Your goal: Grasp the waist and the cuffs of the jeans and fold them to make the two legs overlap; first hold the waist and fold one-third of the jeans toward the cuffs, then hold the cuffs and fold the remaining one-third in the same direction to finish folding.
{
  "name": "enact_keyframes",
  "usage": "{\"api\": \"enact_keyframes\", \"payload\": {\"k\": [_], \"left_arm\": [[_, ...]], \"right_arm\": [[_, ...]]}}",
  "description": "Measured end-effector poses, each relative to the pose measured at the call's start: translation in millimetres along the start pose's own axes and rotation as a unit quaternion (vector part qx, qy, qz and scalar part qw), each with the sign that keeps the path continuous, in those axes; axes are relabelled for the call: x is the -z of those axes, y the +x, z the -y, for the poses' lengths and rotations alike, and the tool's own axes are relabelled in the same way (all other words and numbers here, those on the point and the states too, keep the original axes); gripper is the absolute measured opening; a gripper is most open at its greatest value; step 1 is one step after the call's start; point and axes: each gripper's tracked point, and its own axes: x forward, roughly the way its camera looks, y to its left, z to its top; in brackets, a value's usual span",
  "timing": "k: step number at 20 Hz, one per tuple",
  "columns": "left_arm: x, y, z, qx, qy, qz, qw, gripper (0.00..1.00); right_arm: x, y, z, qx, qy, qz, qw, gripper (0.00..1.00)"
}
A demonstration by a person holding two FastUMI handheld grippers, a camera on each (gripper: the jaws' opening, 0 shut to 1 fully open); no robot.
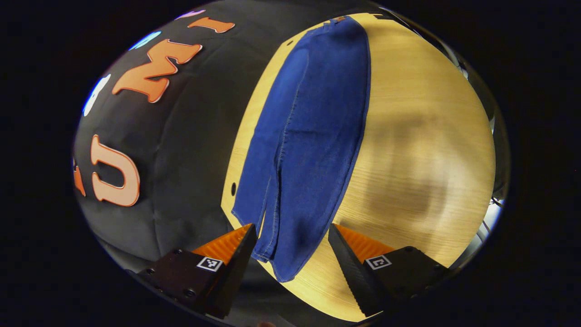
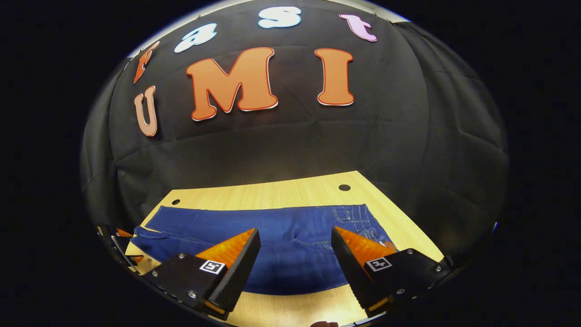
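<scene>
Blue jeans (image 1: 308, 136) lie flat along the wooden table (image 1: 417, 113), folded lengthwise with one leg on top of the other. In the left gripper view the cuffs (image 1: 272, 259) are nearest and the waist (image 1: 345, 25) is at the far end. My left gripper (image 1: 292, 236) is open, hovering with a finger on either side of the cuff end. In the right gripper view the jeans (image 2: 272, 227) run crosswise, with the waist and pockets (image 2: 358, 215) to the right. My right gripper (image 2: 295, 234) is open above the jeans' near edge, holding nothing.
The black cloth wall (image 2: 290, 145) stands close behind the table's far edge (image 2: 272, 190). Small round holes (image 2: 344, 187) mark the tabletop near its corners. Bare wood lies beside the jeans. A dark piece, likely the other gripper (image 2: 115, 245), shows at the cuff end.
</scene>
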Motion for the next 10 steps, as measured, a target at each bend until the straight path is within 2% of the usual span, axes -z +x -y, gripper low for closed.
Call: {"api": "enact_keyframes", "payload": {"k": [7, 10], "left_arm": [[7.3, 27.6, 5.8, 0.016, 0.04, -0.023, 0.999, 0.98], [-0.3, 41.9, -3.1, 0.004, 0.049, -0.019, 0.999, 0.98]], "right_arm": [[4.2, 10.2, 3.5, 0.011, -0.003, -0.018, 1.0, 0.97], [2.7, 15.1, 0.7, 0.014, 0.003, -0.021, 1.0, 0.97]]}}
